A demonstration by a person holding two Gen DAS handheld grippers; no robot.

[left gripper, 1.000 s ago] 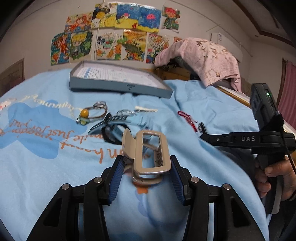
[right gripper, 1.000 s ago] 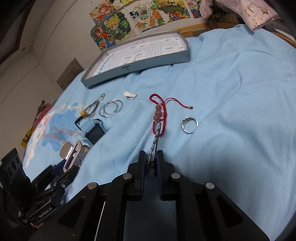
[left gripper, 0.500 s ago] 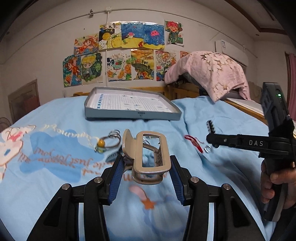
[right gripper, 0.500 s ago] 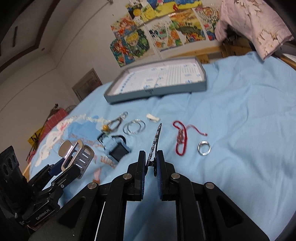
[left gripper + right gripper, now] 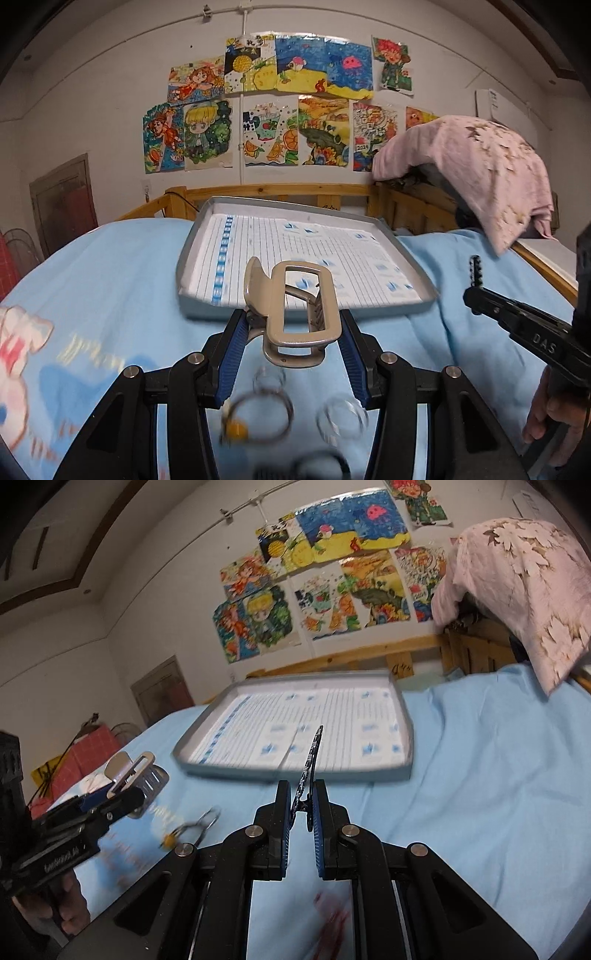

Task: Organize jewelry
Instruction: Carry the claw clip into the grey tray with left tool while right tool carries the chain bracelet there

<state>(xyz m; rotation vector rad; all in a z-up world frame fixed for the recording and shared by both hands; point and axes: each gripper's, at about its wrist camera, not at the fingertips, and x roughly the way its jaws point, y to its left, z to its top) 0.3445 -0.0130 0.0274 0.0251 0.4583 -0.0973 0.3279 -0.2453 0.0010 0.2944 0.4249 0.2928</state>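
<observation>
My left hand-held gripper (image 5: 291,345) is clamped on a claw clip (image 5: 295,314), matte champagne metal with a rectangular open frame and a curved thumb tab, its blue ribbed pads pressing the clip's hinge end. My right hand-held gripper (image 5: 301,812) is closed on a thin black hair clip (image 5: 310,768) that stands edge-on, its patterned blade pointing toward the tray (image 5: 404,746). The tray is grey with low rounded walls, lined with white ruled paper bearing blue marks too blurred to read; it lies on the bed (image 5: 122,266) toward the wooden rail. The bed's sheet is smooth light blue. The left view alone shows blurred rings (image 5: 341,419) and a wire loop with an orange bead (image 5: 236,428) on the sheet below the pads, and "DAS" on the other gripper's arm. The right view alone shows a red smear of cord (image 5: 332,919) near the bottom edge.
</observation>
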